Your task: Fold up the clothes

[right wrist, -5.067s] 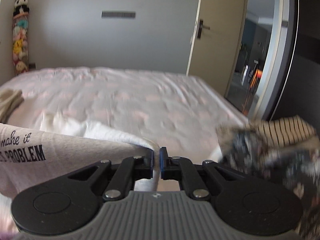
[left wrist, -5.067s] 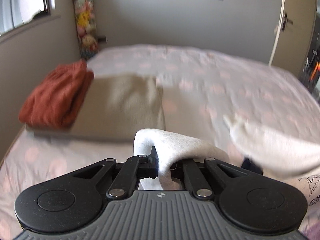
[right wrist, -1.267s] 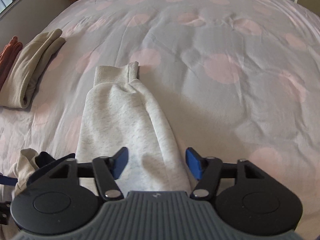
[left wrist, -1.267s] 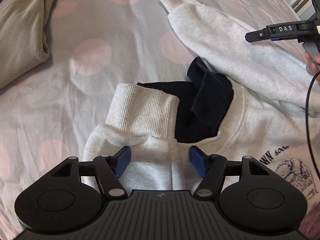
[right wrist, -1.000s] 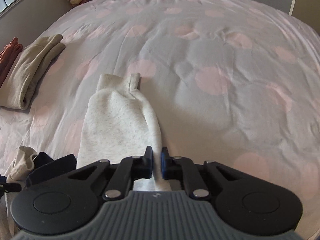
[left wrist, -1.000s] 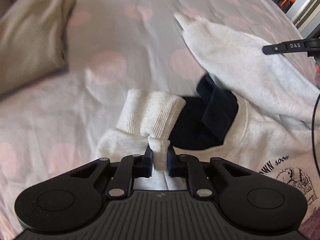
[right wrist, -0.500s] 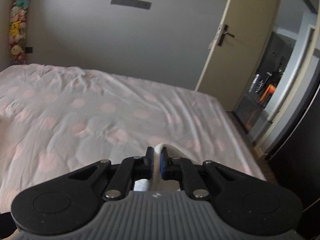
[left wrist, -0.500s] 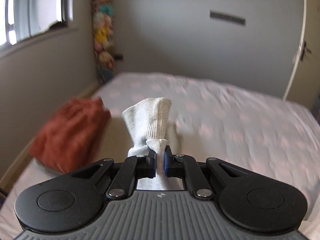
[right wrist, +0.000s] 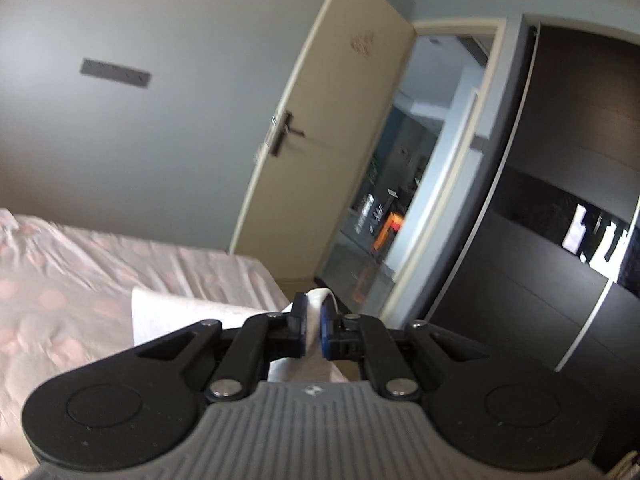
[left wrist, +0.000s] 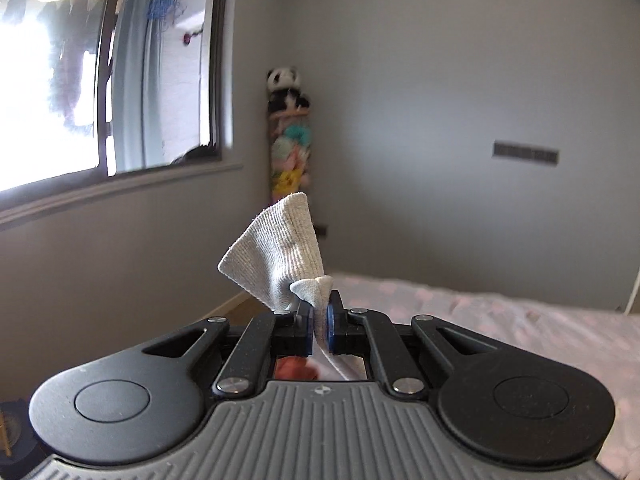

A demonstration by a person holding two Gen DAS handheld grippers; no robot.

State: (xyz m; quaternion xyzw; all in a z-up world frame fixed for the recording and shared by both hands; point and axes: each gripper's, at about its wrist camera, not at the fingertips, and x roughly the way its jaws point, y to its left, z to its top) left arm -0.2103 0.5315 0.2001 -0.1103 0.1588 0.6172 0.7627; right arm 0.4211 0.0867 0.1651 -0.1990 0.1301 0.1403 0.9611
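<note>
My left gripper (left wrist: 319, 322) is shut on the ribbed cuff (left wrist: 276, 254) of the light grey sweatshirt, which sticks up above the blue pads. It is raised high, pointing at the wall. My right gripper (right wrist: 314, 326) is shut on a fold of the same sweatshirt (right wrist: 176, 312), whose pale cloth hangs to the left below the fingers. The body of the garment is hidden under both grippers.
The bed (left wrist: 520, 320) with its pink-dotted cover (right wrist: 60, 280) lies below. A window (left wrist: 100, 80) and a stack of plush toys (left wrist: 288, 140) are at the left. An open door (right wrist: 320, 140) and a dark wardrobe (right wrist: 560, 200) stand at the right.
Both grippers have risen from the bed with the sweatshirt pinched in them and tilted up, so the views now show walls, window and door instead of the cover.
</note>
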